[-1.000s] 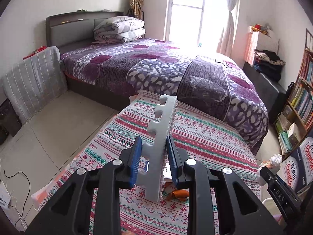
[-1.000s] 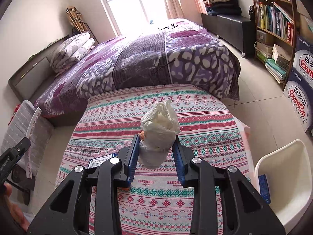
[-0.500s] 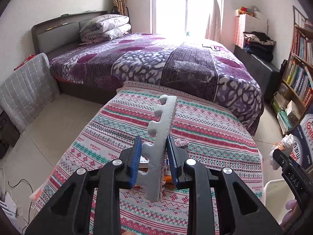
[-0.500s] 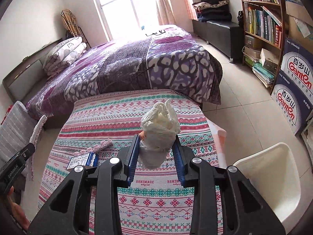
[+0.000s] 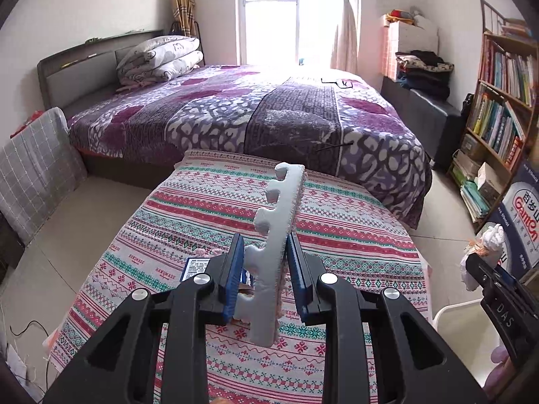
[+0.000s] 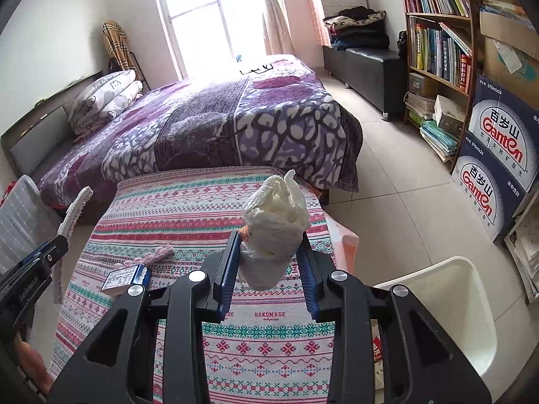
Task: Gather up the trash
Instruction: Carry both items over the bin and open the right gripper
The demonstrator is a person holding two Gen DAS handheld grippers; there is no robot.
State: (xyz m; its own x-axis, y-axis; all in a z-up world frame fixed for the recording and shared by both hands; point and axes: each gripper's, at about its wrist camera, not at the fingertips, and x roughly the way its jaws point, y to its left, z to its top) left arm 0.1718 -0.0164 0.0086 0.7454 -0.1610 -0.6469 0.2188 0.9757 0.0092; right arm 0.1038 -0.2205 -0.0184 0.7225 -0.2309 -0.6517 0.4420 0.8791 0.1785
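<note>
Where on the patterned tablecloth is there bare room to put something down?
Free: the tablecloth far half toward the bed, and the near strip by the white bin. Crowded: left-middle, where the blue packet and pink scrap lie.

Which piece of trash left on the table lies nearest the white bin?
The pink fuzzy strip; the blue-and-white packet lies further from the white bin. The foam strip and tissue wad are held.

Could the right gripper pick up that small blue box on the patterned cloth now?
Probably not: the right gripper is already shut on a crumpled white tissue wad. The small blue box lies uncovered on the patterned cloth.
</note>
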